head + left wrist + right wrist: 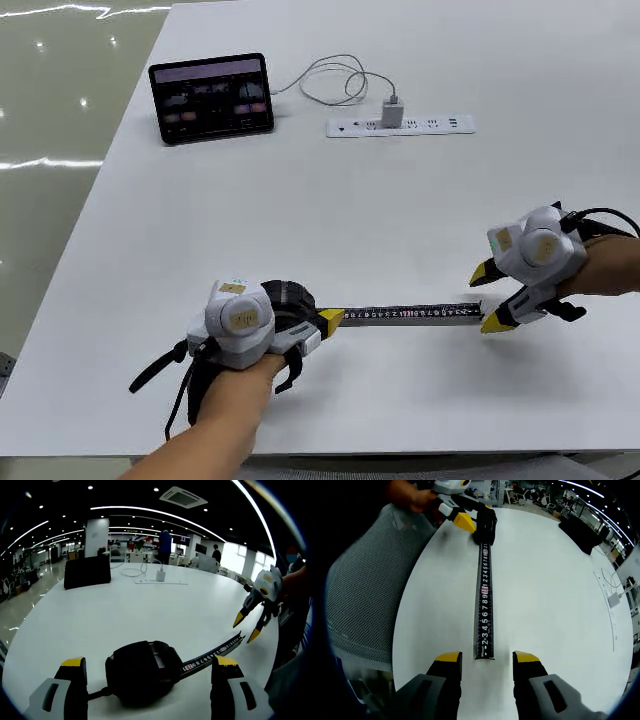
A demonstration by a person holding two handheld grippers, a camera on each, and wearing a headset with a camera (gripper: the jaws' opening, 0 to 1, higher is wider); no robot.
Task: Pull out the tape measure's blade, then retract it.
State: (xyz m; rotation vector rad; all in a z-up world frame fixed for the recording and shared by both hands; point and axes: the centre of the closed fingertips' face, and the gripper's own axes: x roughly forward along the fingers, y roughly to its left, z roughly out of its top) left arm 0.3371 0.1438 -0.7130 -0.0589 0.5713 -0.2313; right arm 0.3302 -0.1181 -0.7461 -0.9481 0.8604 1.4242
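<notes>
tape measure point(290, 298) is sitting near the front edge of the table point(350, 220); black case point(144, 672) is lying at the 9 o'clock end; blade point(415, 314) is running out flat on the table toward 3 o'clock, numbers facing up; long axis is going 9-to-3 across the head view

left gripper point(149, 662) is bracketing the case; jaws are standing wide, with a gap showing on each side of the case in the left gripper view, so I'm reading it as gripping nothing; blade is leaving the case just inside the jaw on the view's right

right gripper point(487, 300) is sitting at the 3 o'clock end; jaws are gaping; in the right gripper view the blade tip is lying between the two yellow tips with neither one touching it; holding nothing

relation that's mattering: from the right gripper the blade is pointing straight off at 12 o'clock along its own jaw line, case at the far end; right gripper is nearer the tip, left gripper nearer the case

judging: pull-out is looking done, retract not yet done; whether a lock is holding the blade, can't tell; next move is probably needing the left jaws closing on the case while the tip is travelling back toward 9 o'clock; risk is the blade whipping in or the loose case sliding

further out: tablet point(212, 97) is standing at 11 o'clock from the case, well apart; power strip point(400, 126) with a charger point(391, 112) plugged in is lying around 1 o'clock
</notes>
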